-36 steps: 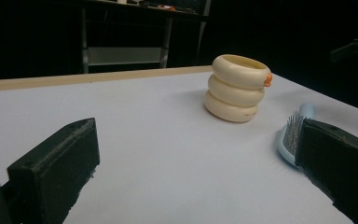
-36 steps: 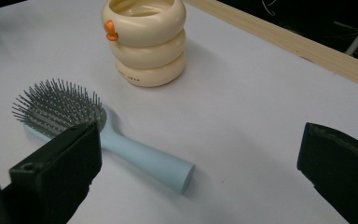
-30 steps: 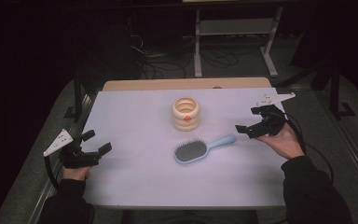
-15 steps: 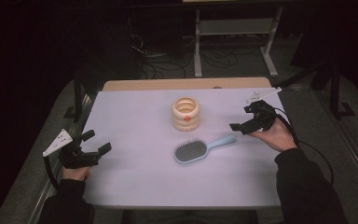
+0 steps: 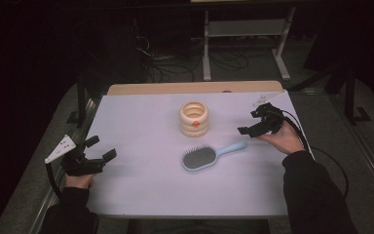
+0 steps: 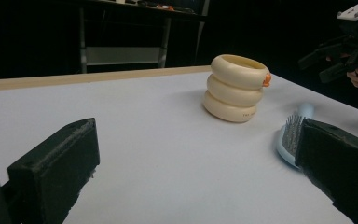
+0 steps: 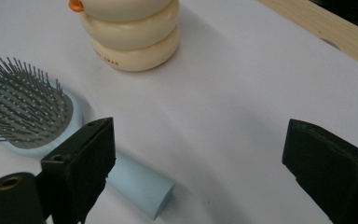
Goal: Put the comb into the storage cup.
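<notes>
1. High view: a white table top carries two items, a cream ribbed ring-stack container near the centre rear and a light-blue hairbrush in front of it.
2. Hairbrush: lies flat, bristles up. The oval head points toward the person's left; the handle extends right and rearward. The brush sits near the container without touching it.
3. Container: stands upright, formed of three stacked rounded rings, open at the top, with a small orange tab on the side facing the person.
4. Left gripper: held in the left hand at the front-left edge of the table, well apart from both items. Jaws stand wide apart and grasp nothing.
5. Left gripper view: both black jaws frame bare table, with the container ahead and the hairbrush head just beside the right-hand jaw in the picture.
6. Right gripper: held in the right hand above the table's right side, near the tip of the brush handle. Jaws stand wide apart and grasp nothing.
7. Right gripper view: the handle end lies on the table between the jaws, close to the left-hand jaw; contact cannot be determined. The container base shows beyond.
</notes>
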`<state>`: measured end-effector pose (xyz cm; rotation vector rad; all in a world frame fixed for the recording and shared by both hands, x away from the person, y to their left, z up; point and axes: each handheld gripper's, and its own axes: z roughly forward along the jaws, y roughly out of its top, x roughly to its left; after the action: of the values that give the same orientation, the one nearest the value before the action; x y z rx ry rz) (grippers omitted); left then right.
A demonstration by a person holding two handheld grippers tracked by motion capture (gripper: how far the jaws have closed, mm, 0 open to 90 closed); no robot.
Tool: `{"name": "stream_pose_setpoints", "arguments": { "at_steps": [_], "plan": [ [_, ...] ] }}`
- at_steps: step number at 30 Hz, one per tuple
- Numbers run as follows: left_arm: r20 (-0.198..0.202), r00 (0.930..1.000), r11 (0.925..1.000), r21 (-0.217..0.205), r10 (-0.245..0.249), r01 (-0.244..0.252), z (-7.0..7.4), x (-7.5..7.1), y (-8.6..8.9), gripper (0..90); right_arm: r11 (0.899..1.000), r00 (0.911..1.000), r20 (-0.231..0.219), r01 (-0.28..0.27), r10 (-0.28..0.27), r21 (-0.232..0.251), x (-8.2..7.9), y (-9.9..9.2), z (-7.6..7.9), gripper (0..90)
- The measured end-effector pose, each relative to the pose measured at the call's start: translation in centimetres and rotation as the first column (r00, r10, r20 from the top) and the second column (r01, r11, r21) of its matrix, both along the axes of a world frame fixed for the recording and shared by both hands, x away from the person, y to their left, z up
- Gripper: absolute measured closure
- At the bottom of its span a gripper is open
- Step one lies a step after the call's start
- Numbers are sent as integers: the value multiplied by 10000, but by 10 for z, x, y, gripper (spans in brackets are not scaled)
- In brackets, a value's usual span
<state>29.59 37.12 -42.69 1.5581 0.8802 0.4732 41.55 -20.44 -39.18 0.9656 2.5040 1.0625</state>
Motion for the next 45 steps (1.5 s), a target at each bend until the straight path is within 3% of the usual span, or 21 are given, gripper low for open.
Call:
{"name": "stream_pose_setpoints", "arguments": {
  "at_steps": [20,25,31,32,33,39,45],
  "plan": [
    [-34,10000,10000,21,-11,11,0,1,0,0,9954,9965,-620,-604,558,-748,12,13,-22,183],
    [-49,10000,10000,-2,-10,10,-1,1,0,0,9925,9924,-970,-845,759,-880,15,15,-26,343],
    [-40,10000,10000,7,-35,35,-1,1,0,0,9883,9928,-851,-936,837,-1205,14,18,-28,553],
    [-40,10000,10000,7,-35,35,-1,1,0,0,9883,9928,-851,-936,837,-1205,14,18,-28,553],
    [-2,10000,10000,2,-70,70,0,1,0,0,9832,9917,-905,-1047,918,-1497,15,20,-29,670],
    [-9,10000,10000,-3,-67,67,0,0,0,0,9771,9883,-1183,-1163,960,-1784,15,21,-33,883],
    [-21,10000,10000,69,-61,61,0,1,0,0,9863,9889,-1317,-877,693,-1396,17,17,-35,886]
  ]
}}
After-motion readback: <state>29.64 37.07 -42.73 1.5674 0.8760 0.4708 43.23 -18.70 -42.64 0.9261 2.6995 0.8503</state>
